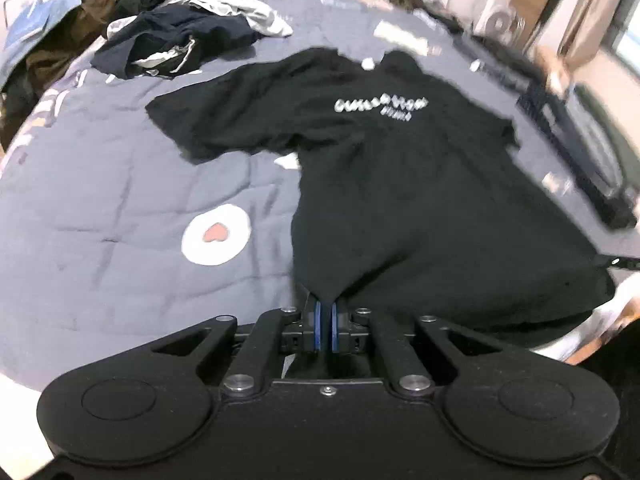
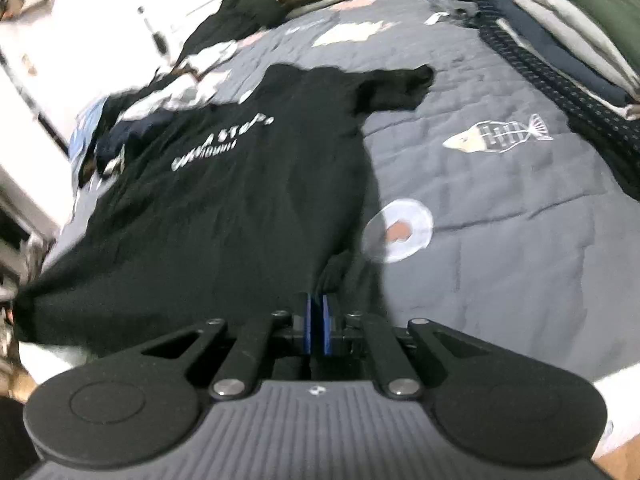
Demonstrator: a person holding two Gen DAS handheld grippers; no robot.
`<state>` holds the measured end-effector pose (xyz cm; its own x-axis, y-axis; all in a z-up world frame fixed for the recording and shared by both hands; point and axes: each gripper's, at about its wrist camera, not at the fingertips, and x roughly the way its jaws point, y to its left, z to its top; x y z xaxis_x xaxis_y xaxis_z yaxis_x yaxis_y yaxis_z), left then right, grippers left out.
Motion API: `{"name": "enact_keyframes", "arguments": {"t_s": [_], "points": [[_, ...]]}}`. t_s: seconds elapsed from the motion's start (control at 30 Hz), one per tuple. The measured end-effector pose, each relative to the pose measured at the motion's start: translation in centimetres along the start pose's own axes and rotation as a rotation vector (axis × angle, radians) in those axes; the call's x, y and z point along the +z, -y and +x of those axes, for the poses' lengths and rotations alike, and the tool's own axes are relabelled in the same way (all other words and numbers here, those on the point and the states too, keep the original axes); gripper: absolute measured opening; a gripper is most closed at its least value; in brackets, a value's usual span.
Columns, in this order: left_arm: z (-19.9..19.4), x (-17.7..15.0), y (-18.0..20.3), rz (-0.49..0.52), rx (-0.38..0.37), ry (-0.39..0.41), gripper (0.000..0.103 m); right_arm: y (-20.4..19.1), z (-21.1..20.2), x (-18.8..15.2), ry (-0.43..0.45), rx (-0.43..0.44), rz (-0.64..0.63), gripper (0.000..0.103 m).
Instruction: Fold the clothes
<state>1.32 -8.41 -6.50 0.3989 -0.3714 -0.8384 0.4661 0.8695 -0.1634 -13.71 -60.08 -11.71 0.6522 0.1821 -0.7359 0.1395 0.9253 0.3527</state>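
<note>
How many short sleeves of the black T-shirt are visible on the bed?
2. On the black T-shirt, the left sleeve lies spread towards the clothes pile; the right sleeve points towards the fish print.

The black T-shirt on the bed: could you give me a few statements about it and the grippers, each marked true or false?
1. The black T-shirt lies spread on a grey quilt. True.
2. The left gripper is open and holds nothing. False: it is shut on the T-shirt's hem.
3. The right gripper is shut on the hem as well. True.
4. The T-shirt is plain. False: it bears white lettering.
5. A pile of clothes lies beyond the T-shirt. True.
</note>
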Motion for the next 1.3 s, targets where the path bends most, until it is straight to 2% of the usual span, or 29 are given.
{"name": "enact_keyframes", "arguments": {"t_s": [0.1,0.17,0.23,0.3,0.33,0.37,0.4,0.47,0.57,0.7,0.77,0.87,1.03,1.13,1.3], "points": [[2.0,-0.6,0.2,0.061,0.019,-0.142,0.009,-0.5,0.9,-1.4,-0.078,-0.017,-0.049,0.005],[3.5,-1.1,0.3,0.093,0.069,-0.205,0.014,-0.4,2.1,-2.0,-0.146,-0.071,-0.080,0.007],[3.5,-1.0,-0.3,0.081,0.089,-0.181,0.016,-0.1,3.4,-2.3,-0.207,-0.144,-0.101,0.008],[2.3,-0.7,-1.5,0.014,0.060,-0.098,0.024,0.8,2.4,-1.7,-0.152,-0.161,-0.071,0.009],[1.5,-0.3,-2.2,-0.032,0.041,-0.046,0.040,1.2,1.8,-1.3,-0.125,-0.170,-0.056,0.012],[1.0,0.1,-2.7,-0.068,0.035,0.004,0.050,1.6,1.3,-1.0,-0.098,-0.178,-0.041,0.016],[0.6,0.6,-2.9,-0.088,0.035,0.057,0.052,2.0,0.8,-0.5,-0.067,-0.182,-0.026,0.020],[0.4,1.8,-2.3,-0.103,0.011,0.142,0.052,2.8,1.0,1.5,0.000,-0.165,0.000,0.043],[1.7,3.5,-0.1,-0.158,-0.081,0.273,0.053,4.2,2.7,4.9,0.088,-0.157,0.037,0.049],[5.6,5.0,3.5,-0.233,-0.212,0.386,0.057,6.7,5.5,9.3,0.187,-0.162,0.072,0.049],[7.8,5.4,5.2,-0.258,-0.270,0.404,0.057,8.0,8.2,11.9,0.200,-0.189,0.043,0.049],[10.4,5.7,6.8,-0.226,-0.319,0.366,0.057,8.8,10.6,14.3,0.203,-0.187,-0.045,0.049],[12.8,6.5,8.1,-0.193,-0.333,0.323,0.057,9.7,14.1,17.2,0.210,-0.091,-0.173,0.049],[14.1,7.0,7.7,-0.218,-0.326,0.303,0.057,9.5,16.1,18.5,0.203,-0.105,-0.274,0.049],[14.3,7.0,7.4,-0.206,-0.329,0.289,0.057,10.6,18.9,20.5,0.169,-0.114,-0.300,0.049]]}}
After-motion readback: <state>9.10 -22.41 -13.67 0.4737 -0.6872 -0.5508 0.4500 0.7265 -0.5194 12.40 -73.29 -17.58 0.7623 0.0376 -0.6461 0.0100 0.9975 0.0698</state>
